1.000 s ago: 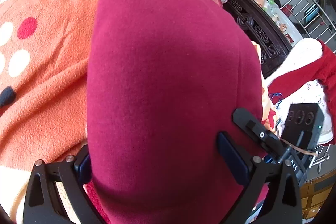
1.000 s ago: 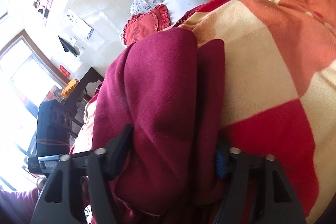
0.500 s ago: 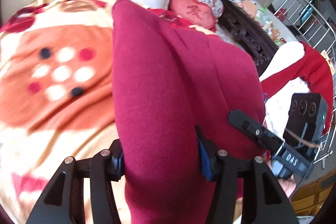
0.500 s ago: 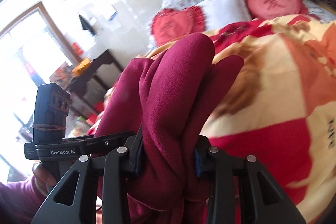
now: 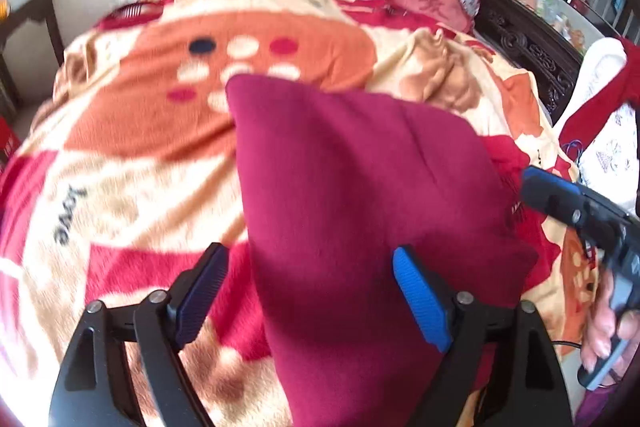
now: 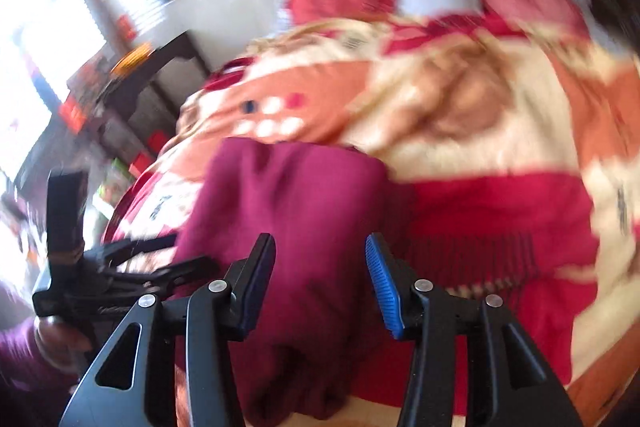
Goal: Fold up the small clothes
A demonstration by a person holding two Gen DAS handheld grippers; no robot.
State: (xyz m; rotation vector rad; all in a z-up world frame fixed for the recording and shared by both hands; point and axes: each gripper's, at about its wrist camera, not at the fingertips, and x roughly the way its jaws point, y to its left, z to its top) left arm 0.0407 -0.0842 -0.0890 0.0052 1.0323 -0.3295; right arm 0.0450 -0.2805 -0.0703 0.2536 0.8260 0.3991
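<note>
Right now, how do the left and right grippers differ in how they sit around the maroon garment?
The left gripper stands wide, its left pad clear of the maroon garment over the blanket; the right gripper stands narrower, with the folded cloth bunched between its pads. The left wrist view is fairly sharp, the right wrist view badly blurred. Shared: both have jaws opening, blue pads, and the garment between them.

The blanket [image 5: 120,155] on the bed carries dark lettering near its left side in the left wrist view, upside down and reading roughly "LOVE". A red cushion [image 5: 428,3] at the headboard bears one embroidered Chinese character, too blurred to read.
</note>
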